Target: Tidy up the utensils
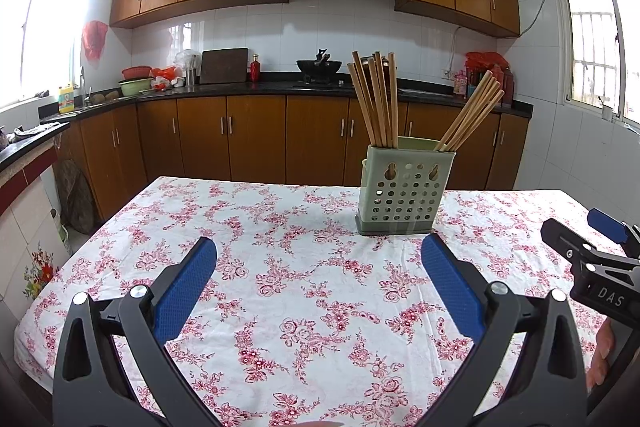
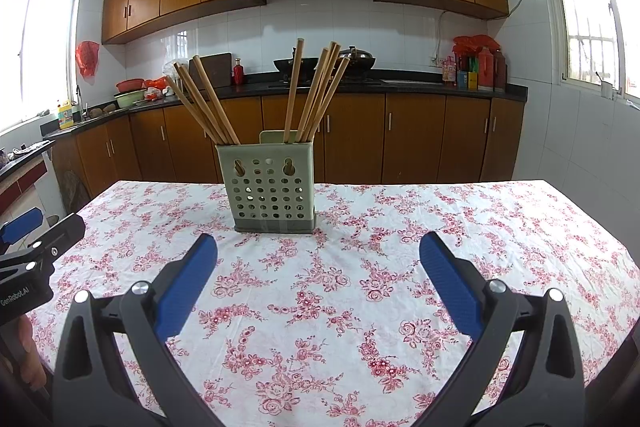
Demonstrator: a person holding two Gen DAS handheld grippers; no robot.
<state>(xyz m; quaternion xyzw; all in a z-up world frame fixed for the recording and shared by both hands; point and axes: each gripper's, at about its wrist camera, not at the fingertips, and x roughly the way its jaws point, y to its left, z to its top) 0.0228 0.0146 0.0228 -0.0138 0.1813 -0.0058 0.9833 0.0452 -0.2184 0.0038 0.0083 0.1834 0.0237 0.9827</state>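
- Left gripper [image 1: 319, 251]: jaws released, wide apart, nothing between them, hovering over the floral tablecloth [image 1: 280, 287] on the desk.
- Green perforated utensil holder [image 1: 402, 189] upright on the desk, ahead and right of the left gripper.
- Chopsticks [image 1: 378, 99] stand in it in two bunches, one at each end, leaning apart.
- Right gripper [image 2: 318, 250]: jaws released, empty, holder ahead and slightly left.
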